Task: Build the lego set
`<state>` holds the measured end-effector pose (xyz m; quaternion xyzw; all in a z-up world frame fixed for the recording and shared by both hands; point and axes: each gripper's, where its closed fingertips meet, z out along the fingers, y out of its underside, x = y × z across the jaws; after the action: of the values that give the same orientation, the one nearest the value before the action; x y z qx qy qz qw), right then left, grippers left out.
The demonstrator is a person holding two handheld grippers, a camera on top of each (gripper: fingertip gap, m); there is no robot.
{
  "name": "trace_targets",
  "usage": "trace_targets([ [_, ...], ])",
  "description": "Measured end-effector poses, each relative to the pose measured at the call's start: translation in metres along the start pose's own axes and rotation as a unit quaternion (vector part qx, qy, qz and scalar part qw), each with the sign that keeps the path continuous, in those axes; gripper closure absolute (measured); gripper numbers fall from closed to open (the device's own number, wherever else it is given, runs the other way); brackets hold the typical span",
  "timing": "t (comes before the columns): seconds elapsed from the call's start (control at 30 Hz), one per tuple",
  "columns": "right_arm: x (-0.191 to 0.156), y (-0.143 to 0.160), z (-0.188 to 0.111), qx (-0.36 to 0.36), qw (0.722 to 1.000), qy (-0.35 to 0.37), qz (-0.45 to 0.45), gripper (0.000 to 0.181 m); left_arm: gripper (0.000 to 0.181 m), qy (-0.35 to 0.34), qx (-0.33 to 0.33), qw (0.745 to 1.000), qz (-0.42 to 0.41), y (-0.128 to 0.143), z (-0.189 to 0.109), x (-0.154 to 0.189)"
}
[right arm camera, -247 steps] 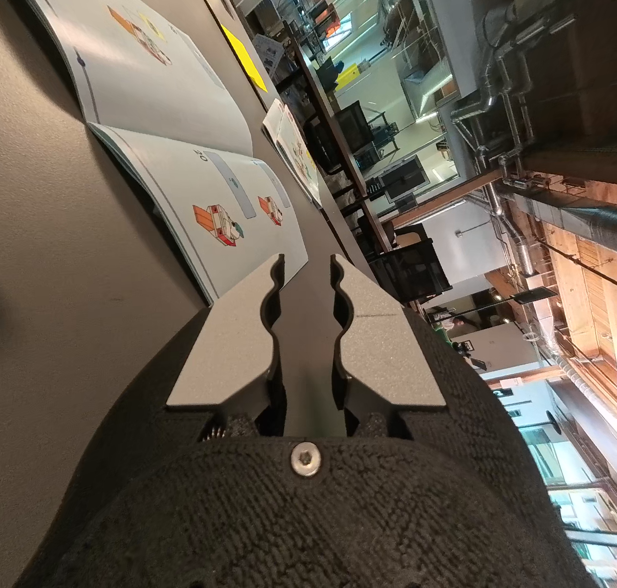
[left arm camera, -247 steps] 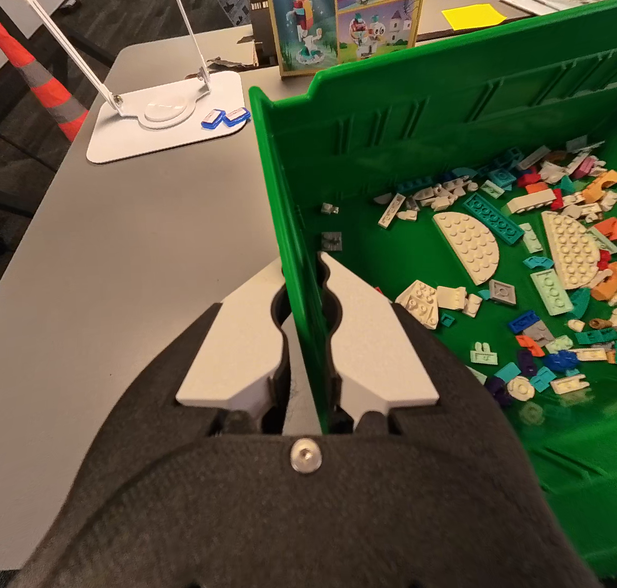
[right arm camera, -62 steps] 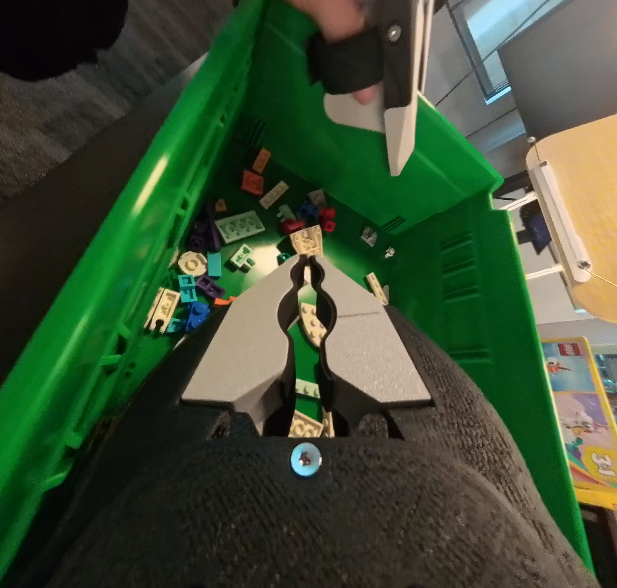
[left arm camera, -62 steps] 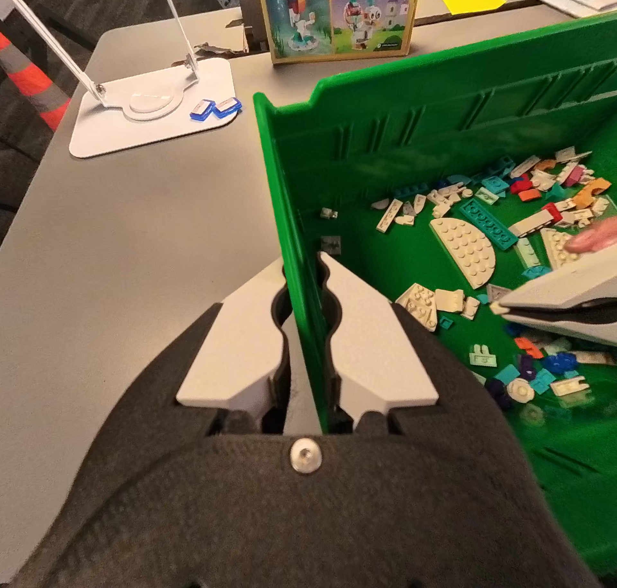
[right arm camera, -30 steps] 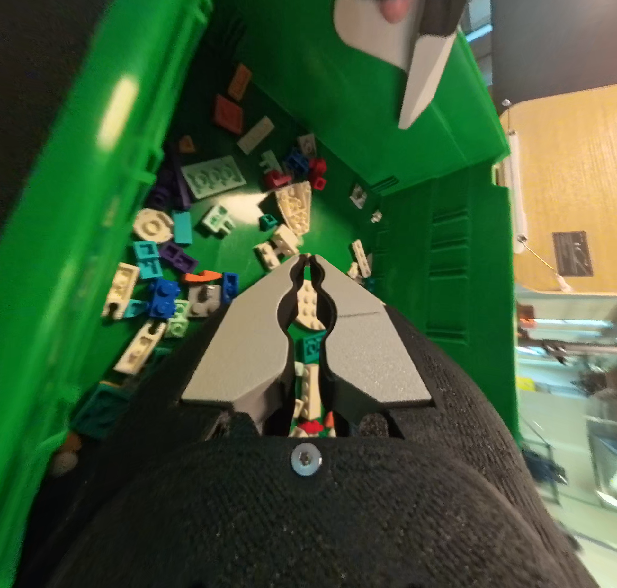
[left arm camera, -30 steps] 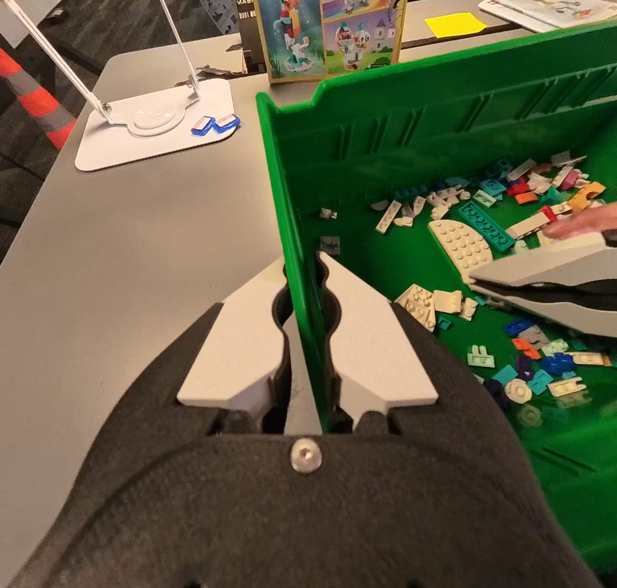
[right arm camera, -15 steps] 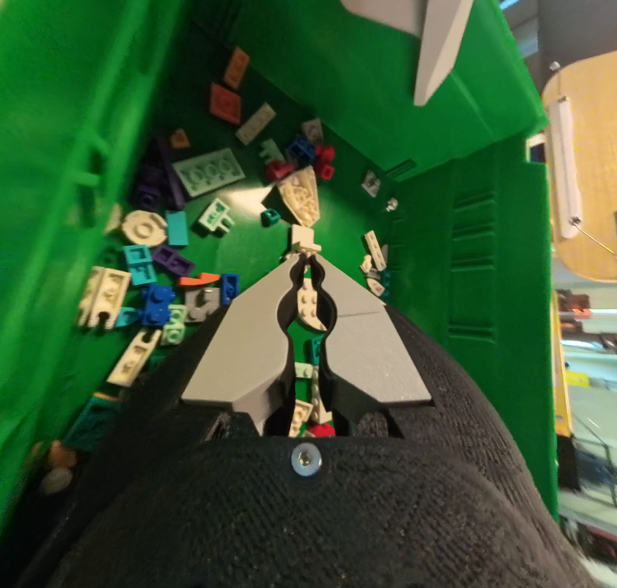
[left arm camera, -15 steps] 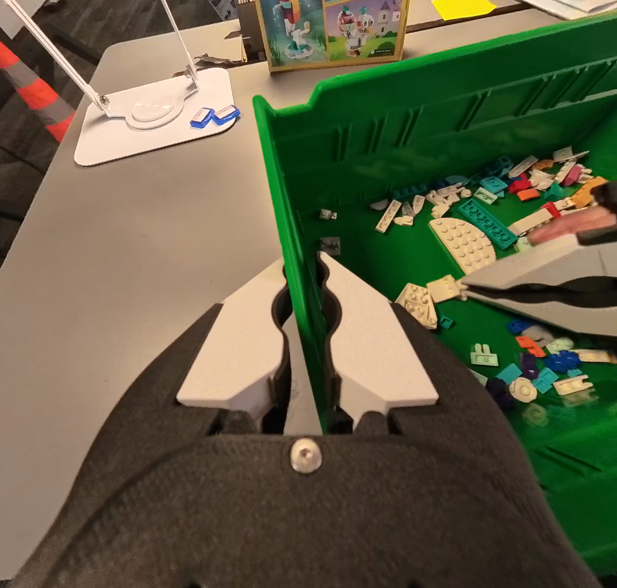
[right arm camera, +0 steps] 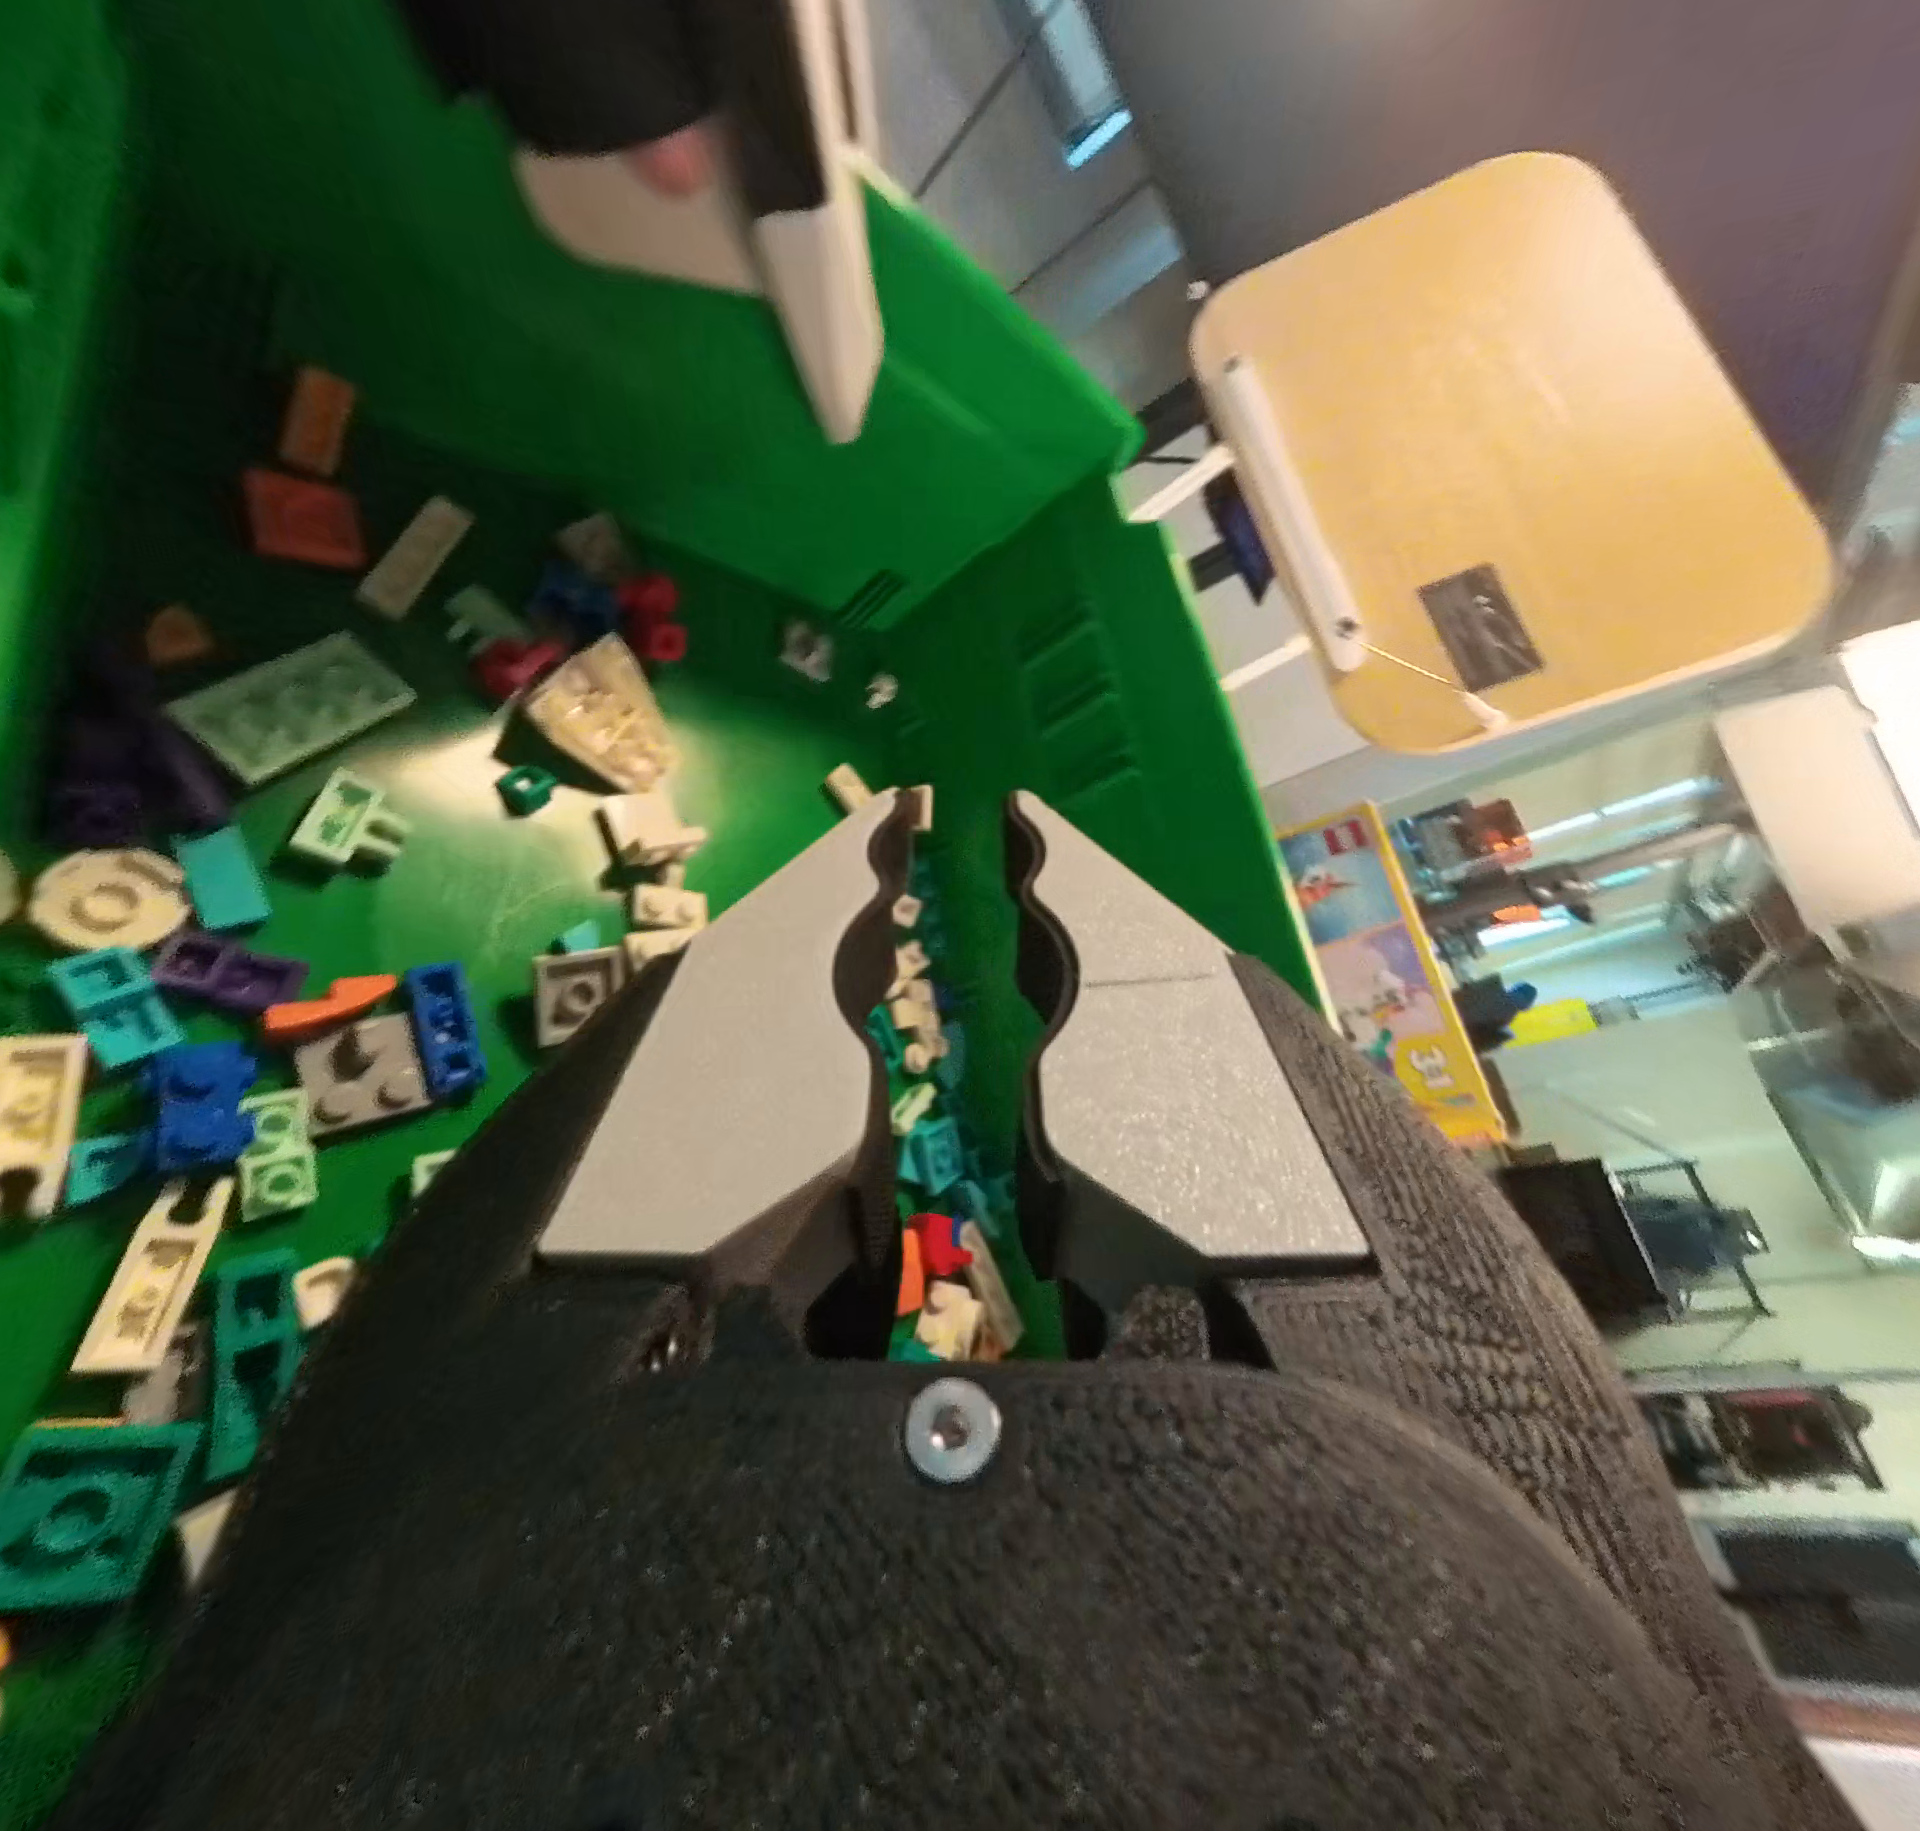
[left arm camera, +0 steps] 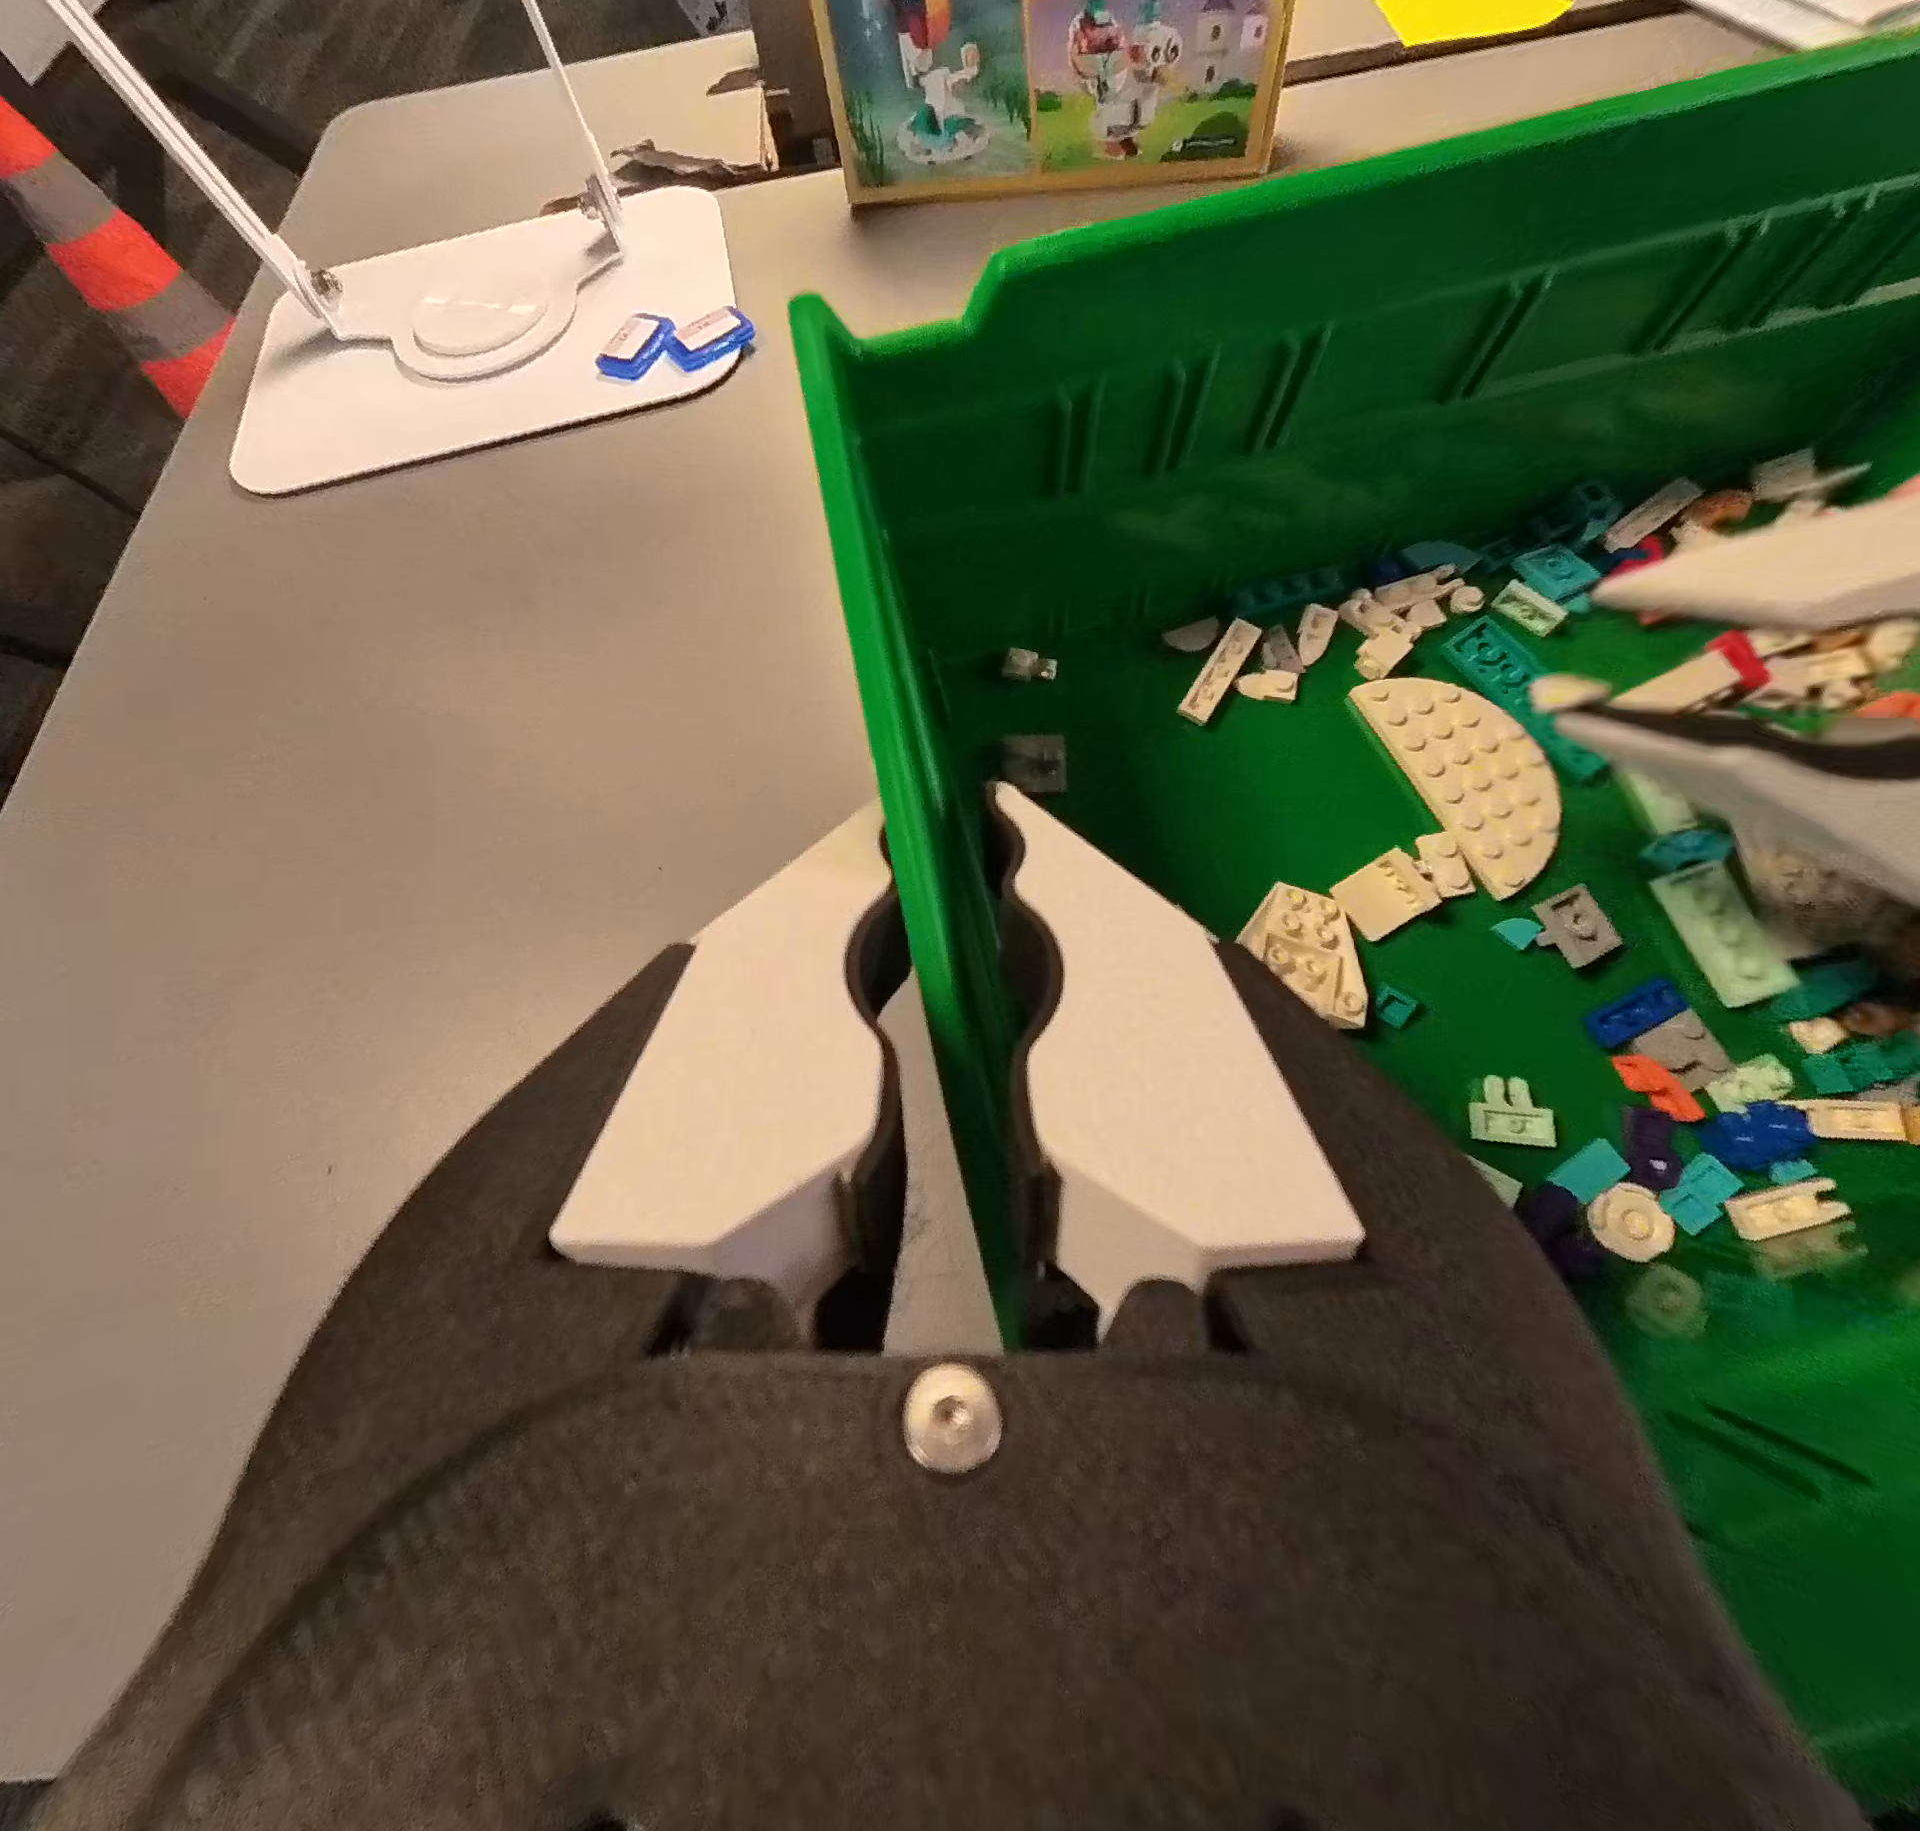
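Two grippers work at the green bin [left arm camera: 1351, 347]. The left gripper [left arm camera: 940, 815] has its fingers clamped on the bin's side wall. The right gripper [right arm camera: 956, 810] hangs inside, fingers apart over the loose lego pieces [right arm camera: 312, 950] on the bin floor. Bin and set box [left arm camera: 1049, 46] stand on a grey surface [left arm camera: 416, 742].

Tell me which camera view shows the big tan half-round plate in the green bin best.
The left wrist view: the tan half-round plate lies in full sight on the floor of the green bin, studs up. The right wrist view shows none of it; only other pieces appear there.
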<state>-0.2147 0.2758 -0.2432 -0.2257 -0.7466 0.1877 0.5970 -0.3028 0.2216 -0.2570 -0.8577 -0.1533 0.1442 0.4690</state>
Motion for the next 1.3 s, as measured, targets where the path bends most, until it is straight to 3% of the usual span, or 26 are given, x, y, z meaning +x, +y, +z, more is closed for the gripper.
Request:
trace_targets([
  [0.13, 0.011, -0.005, -0.008, 0.019, 0.999, 0.012, 0.04, 0.159, 0.172, 0.002, 0.002, 1.0, 0.001, 0.0, 0.0, 0.001],
  [0.27, 0.0, -0.004, -0.007, -0.001, 0.994, -0.067, 0.088, 0.146, 0.172, 0.003, 0.014, 1.0, 0.002, -0.002, -0.003, 0.002],
  [0.43, -0.013, 0.016, -0.013, -0.098, 0.972, -0.179, 0.113, 0.133, 0.172, 0.003, 0.025, 1.0, 0.004, -0.004, -0.005, 0.005],
  [0.53, -0.016, 0.032, -0.027, -0.159, 0.958, -0.222, 0.088, 0.137, 0.172, 0.0, 0.023, 1.0, 0.004, -0.004, -0.005, 0.005],
  [0.63, -0.025, 0.052, -0.049, -0.229, 0.928, -0.28, 0.086, 0.145, 0.172, 0.001, 0.025, 1.0, 0.003, -0.004, -0.006, 0.005],
  [0.77, -0.052, 0.074, -0.093, -0.323, 0.856, -0.392, 0.096, 0.15, 0.172, -0.001, 0.029, 1.0, 0.004, -0.004, -0.007, 0.005],
  [0.9, -0.066, 0.074, -0.111, -0.351, 0.821, -0.441, 0.09, 0.154, 0.172, 0.0, 0.028, 1.0, 0.005, -0.004, -0.006, 0.005],
  [1.2, -0.074, 0.071, -0.107, -0.367, 0.8, -0.469, 0.073, 0.17, 0.172, 0.0, 0.03, 1.0, 0.007, -0.005, -0.007, 0.005],
  [1.3, -0.076, 0.059, -0.091, -0.327, 0.821, -0.462, 0.072, 0.172, 0.172, 0.0, 0.032, 0.999, 0.005, -0.005, -0.007, 0.005],
])
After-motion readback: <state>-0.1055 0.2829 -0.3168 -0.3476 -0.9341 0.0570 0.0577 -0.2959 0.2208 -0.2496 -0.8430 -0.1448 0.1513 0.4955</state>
